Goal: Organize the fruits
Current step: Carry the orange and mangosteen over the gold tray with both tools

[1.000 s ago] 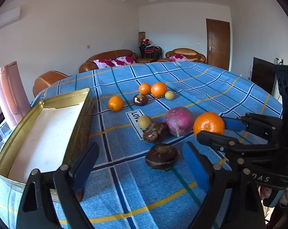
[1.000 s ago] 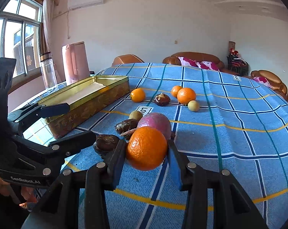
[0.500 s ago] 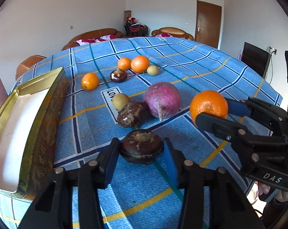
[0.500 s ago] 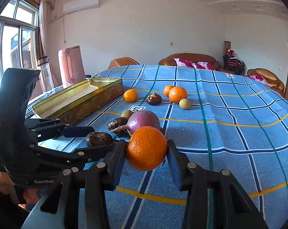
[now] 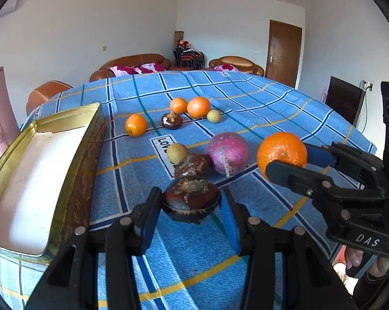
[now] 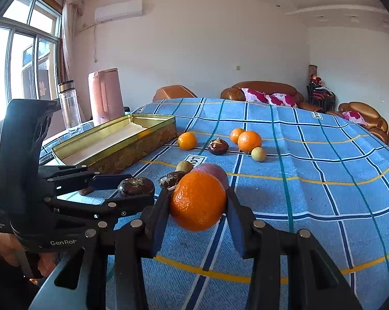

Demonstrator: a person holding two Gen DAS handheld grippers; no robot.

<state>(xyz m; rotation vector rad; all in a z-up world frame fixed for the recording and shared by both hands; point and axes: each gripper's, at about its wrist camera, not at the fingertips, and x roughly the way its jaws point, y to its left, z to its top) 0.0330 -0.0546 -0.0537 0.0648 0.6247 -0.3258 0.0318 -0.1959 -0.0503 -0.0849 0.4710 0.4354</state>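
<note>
Left wrist view: left gripper (image 5: 190, 208) squeezes the dark brown fruit (image 5: 191, 198); right gripper (image 6: 197, 208) squeezes an orange (image 6: 198, 201). Lift both gently into the gold tin (image 5: 73, 170).

1. Daylight is streaming through the window (image 6: 26, 69) beside white walls.
2. Brown leather sofas (image 5: 135, 63) are standing beyond the table's far edge.
3. A wooden door (image 5: 283, 51) is sitting closed.

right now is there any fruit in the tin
No, the tin shows only its bare pale floor; the fruit lies on the cloth or sits in the grippers.
</note>
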